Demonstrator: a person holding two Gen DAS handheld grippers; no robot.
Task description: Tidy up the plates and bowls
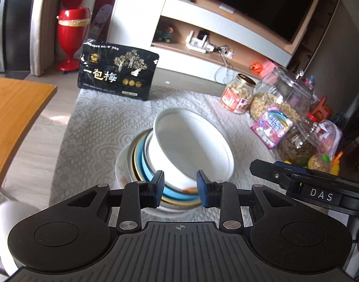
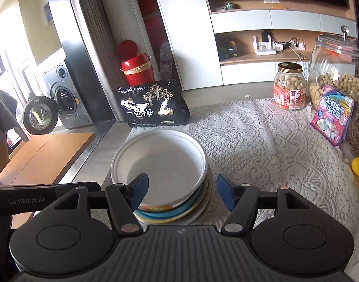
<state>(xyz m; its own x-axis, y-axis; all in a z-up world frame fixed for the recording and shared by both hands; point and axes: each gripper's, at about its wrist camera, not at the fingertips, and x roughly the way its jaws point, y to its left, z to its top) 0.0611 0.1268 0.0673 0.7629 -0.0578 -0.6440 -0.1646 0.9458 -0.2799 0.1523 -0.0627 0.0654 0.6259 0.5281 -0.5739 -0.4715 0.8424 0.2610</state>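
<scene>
A white bowl (image 1: 191, 145) sits on top of a stack of dishes: a blue dish (image 1: 148, 171), a gold-rimmed plate and a large white plate (image 1: 123, 164) at the bottom, on a lace-covered table. The white bowl (image 2: 165, 162) leans a little on the stack (image 2: 170, 213). My left gripper (image 1: 180, 189) is open, its blue pads either side of the stack's near edge, just above it. My right gripper (image 2: 183, 192) is open wide above the stack's near side, its left pad over the bowl's rim. Neither holds anything.
A black snack bag (image 1: 118, 75) stands at the table's far edge. Peanut jars (image 2: 289, 87), a big glass jar (image 2: 337, 70) and a pink candy packet (image 2: 332, 115) crowd the right side. A wooden bench (image 1: 12, 108) lies left of the table. The other gripper's body (image 1: 315, 190) is close on the right.
</scene>
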